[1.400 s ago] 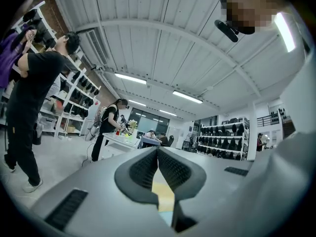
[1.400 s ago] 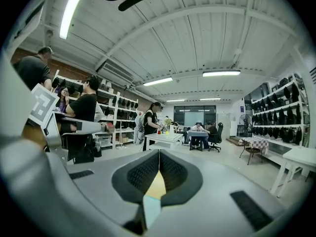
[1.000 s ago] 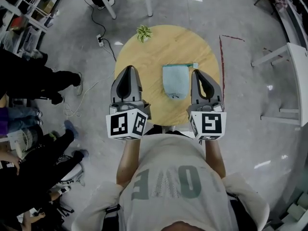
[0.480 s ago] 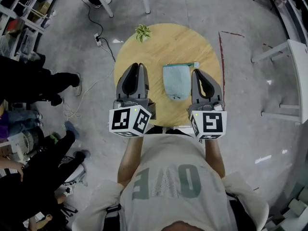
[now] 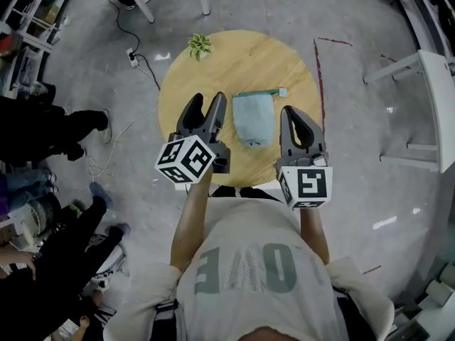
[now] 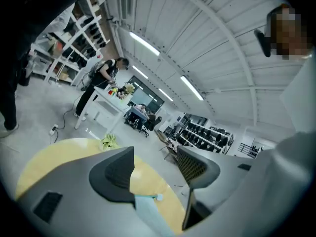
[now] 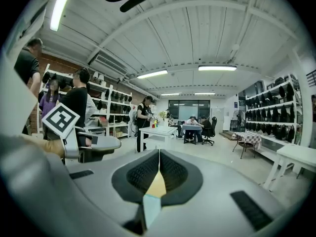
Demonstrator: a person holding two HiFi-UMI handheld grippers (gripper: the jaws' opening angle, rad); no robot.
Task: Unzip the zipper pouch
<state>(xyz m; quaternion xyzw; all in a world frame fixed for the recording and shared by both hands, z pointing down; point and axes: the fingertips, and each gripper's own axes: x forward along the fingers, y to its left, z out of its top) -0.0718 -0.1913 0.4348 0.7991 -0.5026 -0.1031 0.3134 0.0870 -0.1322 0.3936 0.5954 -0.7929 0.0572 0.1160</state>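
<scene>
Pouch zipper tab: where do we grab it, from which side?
Pinch the small tab sticking out past the pouch's far right corner. Come from the right, likely with the right gripper: the tab juts that way, nearest it.

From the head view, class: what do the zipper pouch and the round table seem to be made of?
Zipper pouch: probably soft fabric, matte pale blue, limp rounded outline. Round table: seemingly wood or wood-look laminate, light, smooth, faint grain streaks.

One pouch [image 5: 253, 119], one plant [image 5: 198, 45], one table [image 5: 288, 69], two grippers [image 5: 206, 102] [image 5: 291, 113].
</scene>
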